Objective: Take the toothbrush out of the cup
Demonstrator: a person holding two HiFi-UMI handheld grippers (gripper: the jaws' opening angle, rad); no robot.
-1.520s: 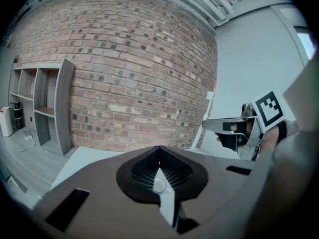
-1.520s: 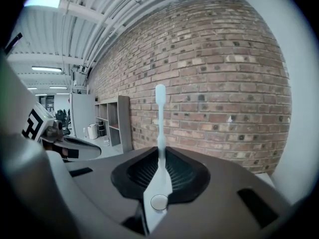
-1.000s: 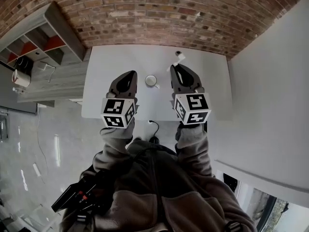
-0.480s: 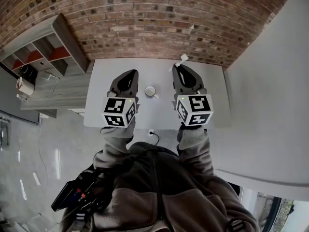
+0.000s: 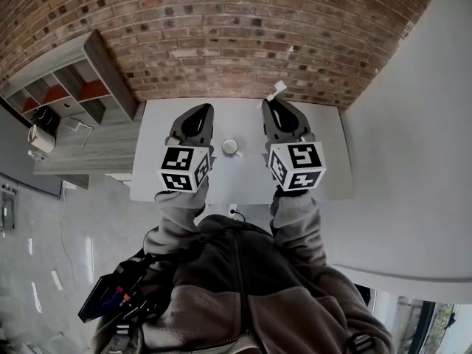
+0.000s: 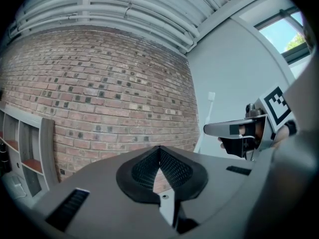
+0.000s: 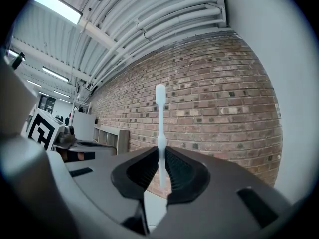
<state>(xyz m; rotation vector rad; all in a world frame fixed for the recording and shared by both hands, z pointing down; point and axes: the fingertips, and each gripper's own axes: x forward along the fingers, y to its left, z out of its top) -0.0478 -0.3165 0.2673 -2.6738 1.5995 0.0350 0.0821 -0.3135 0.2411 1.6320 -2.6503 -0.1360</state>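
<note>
toothbrush in right gripper, clear of cup

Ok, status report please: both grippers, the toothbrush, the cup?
Right gripper shut on toothbrush, already out of cup. Left gripper shut, empty. Nothing in the way.

I see a red-brown brick wall behind a white rectangular bench, whose far edge meets it. Left of the bench stands a grey open shelf unit with several compartments, some lined in red-orange. A glossy grey floor spreads below, and a plain white wall closes the right side. A thin dark cable shows at the bench's near edge. Overhead run white ceiling pipes; a bright window sits high up.
</note>
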